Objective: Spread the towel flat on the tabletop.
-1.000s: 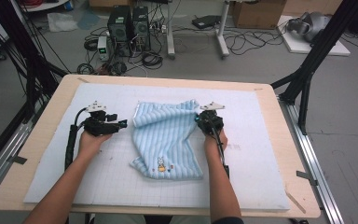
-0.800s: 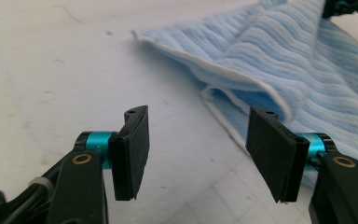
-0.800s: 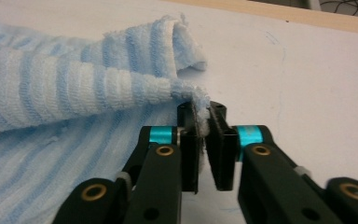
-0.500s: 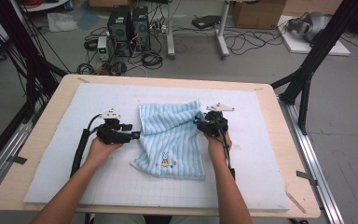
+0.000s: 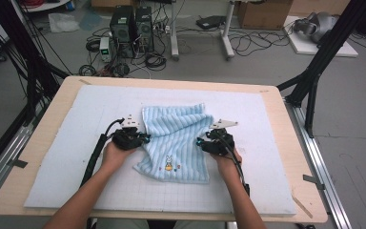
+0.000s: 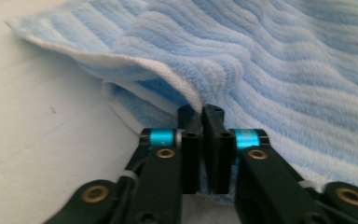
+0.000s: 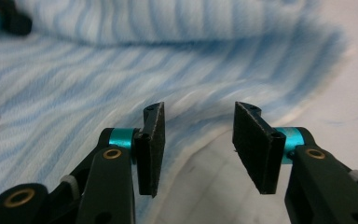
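— On the white mat [image 5: 76,143], mid-table: blue striped towel [image 5: 176,138], rumpled. L gripper [image 5: 140,138] status?
— L jaws had just clamped tight on the towel's folded left edge.
— And R gripper [image 5: 205,143]?
— R jaws stood apart at the towel's right edge, gripping nothing.
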{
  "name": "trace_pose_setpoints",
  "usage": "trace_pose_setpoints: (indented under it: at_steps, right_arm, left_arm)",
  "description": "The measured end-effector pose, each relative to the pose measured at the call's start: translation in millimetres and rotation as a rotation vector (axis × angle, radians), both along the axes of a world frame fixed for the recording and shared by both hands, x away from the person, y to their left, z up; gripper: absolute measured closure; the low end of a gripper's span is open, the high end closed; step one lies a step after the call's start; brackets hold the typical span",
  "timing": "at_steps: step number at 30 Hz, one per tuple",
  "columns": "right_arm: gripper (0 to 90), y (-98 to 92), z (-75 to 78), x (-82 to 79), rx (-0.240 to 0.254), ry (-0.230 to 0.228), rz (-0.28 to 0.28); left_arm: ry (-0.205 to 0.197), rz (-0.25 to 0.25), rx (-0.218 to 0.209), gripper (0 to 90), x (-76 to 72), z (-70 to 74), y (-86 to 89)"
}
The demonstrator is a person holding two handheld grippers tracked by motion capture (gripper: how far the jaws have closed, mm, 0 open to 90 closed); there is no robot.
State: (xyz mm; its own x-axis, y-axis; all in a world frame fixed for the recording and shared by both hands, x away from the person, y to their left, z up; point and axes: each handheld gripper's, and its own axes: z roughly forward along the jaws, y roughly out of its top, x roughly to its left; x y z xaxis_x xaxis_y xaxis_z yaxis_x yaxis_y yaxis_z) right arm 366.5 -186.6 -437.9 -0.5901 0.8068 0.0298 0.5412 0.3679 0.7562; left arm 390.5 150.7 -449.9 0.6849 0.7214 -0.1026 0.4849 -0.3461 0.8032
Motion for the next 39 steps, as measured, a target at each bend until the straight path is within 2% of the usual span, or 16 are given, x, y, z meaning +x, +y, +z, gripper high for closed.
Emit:
trace_pose_setpoints:
  at_steps: [2,4,5,6,11,14,15,17,18,20,22,25,29,33,35,39]
  right_arm:
    - [62.2,7.8,-6.5,3.3,-0.032,0.011,0.024]
    - [82.0,11.3,-8.2,7.6,-0.022,0.016,0.049]
    - [83.9,13.7,-7.2,9.6,-0.039,0.007,0.052]
    - [85.2,15.6,-6.3,12.2,-0.064,-0.012,0.046]
    - [85.4,21.0,-4.5,30.5,-0.035,-0.032,-0.004]
    - [85.4,31.0,-3.9,39.1,-0.065,-0.066,-0.023]
    - [85.4,33.4,-3.9,42.0,-0.078,-0.075,-0.033]
    - [85.5,35.5,-5.3,47.9,-0.094,-0.081,-0.077]
    - [85.6,34.9,-6.1,50.6,-0.103,-0.081,-0.105]
    - [85.6,30.7,-7.9,54.9,-0.113,-0.081,-0.150]
    - [84.7,24.8,-9.0,56.3,-0.097,-0.067,-0.178]
    - [75.1,18.9,-5.9,54.2,-0.090,-0.067,-0.197]
    - [67.0,8.0,1.6,44.0,-0.038,-0.094,-0.188]
    - [55.8,1.0,5.4,30.0,-0.011,-0.065,-0.145]
    - [53.8,-1.2,8.3,19.7,-0.023,-0.097,-0.132]
    - [56.1,-6.0,10.6,1.0,-0.011,-0.109,-0.090]
  left_arm:
    - [-0.006,0.048,-0.016,87.4,4.8,1.1,6.0]
    - [0.002,0.086,-0.035,87.6,11.8,2.6,12.7]
    - [0.001,0.101,-0.039,87.6,15.3,3.8,16.4]
    - [-0.005,0.117,-0.037,87.7,19.2,5.1,20.1]
    - [-0.032,0.172,-0.054,87.6,35.6,9.0,34.7]
    - [-0.041,0.191,-0.042,87.7,43.4,9.2,36.1]
    - [-0.055,0.197,-0.054,87.6,45.2,8.5,35.5]
    - [-0.049,0.192,-0.051,87.1,48.5,8.5,32.1]
    - [-0.065,0.194,-0.063,85.3,48.4,8.2,30.6]
    - [-0.054,0.205,-0.108,65.2,49.2,7.6,30.1]
    - [-0.037,0.194,-0.116,55.5,48.6,7.6,32.0]
    - [0.000,0.169,-0.131,45.9,45.1,9.7,36.7]
    - [-0.012,0.149,-0.140,45.9,30.0,12.1,46.7]
    - [0.008,0.117,-0.148,46.0,13.7,10.9,56.2]
    - [0.011,0.096,-0.149,46.2,5.3,11.0,58.0]
    - [0.021,0.040,-0.124,49.8,-9.3,10.8,54.0]
